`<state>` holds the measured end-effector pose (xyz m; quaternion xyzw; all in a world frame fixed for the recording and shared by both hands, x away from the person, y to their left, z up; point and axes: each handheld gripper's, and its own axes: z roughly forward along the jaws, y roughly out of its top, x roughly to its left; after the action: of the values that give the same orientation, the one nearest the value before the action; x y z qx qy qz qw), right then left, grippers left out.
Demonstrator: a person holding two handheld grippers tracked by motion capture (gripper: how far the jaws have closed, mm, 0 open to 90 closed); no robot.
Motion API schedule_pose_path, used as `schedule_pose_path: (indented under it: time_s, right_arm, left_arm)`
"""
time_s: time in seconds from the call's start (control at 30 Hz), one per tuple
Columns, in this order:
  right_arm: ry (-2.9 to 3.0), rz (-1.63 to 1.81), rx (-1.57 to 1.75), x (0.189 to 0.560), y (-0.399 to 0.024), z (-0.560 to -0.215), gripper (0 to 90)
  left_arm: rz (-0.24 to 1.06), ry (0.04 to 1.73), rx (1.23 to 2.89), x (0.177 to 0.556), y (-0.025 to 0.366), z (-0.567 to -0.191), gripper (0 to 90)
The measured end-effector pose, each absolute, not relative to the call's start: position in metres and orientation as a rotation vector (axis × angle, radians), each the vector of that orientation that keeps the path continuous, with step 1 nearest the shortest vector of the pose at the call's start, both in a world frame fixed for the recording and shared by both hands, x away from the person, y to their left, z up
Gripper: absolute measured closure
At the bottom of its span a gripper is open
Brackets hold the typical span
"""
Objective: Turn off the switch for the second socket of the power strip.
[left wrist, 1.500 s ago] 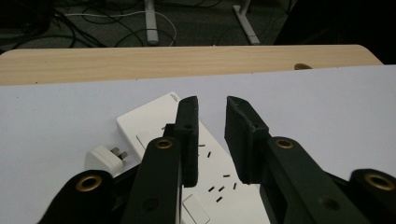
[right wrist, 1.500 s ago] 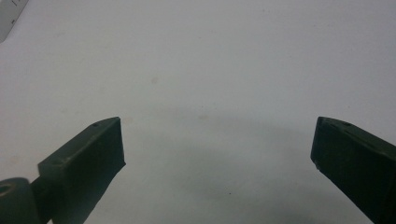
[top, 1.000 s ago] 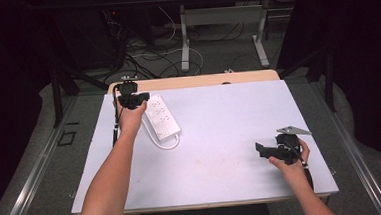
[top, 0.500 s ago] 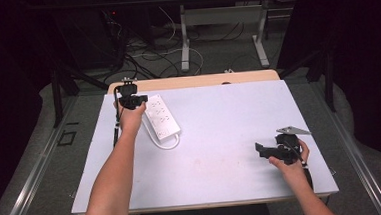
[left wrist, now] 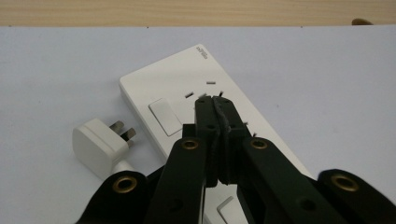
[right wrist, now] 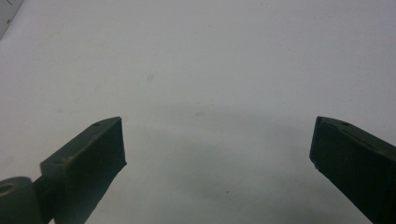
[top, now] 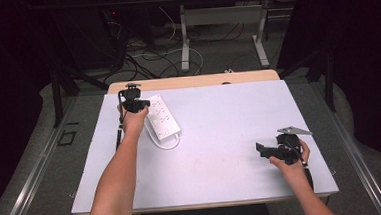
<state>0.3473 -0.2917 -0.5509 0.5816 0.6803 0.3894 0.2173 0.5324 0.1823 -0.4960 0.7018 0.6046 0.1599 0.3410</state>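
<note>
Lying flat, power strip (top: pixel 161 118) running diagonally, plug end nearest person, left tool (left wrist: pixel 216 100) pinched closed above it, right tool (right wrist: pixel 217 140) wide.

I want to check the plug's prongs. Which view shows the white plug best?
The left gripper view: the white plug lies close up, prongs toward the power strip. In the high view that strip is small and the plug can't be made out. The right gripper view looks at bare table.
</note>
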Motion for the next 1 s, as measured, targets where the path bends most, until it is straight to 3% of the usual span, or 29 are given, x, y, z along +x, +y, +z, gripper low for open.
schedule_pose_path:
  time_s: [1.0]
  right_arm:
    - [1.884, 1.079, 1.628, 0.345, -0.295, -0.552, 4.1]
  left_arm:
    - [0.352, 1.631, 1.851, 0.538, 0.186, -0.526, 90.0]
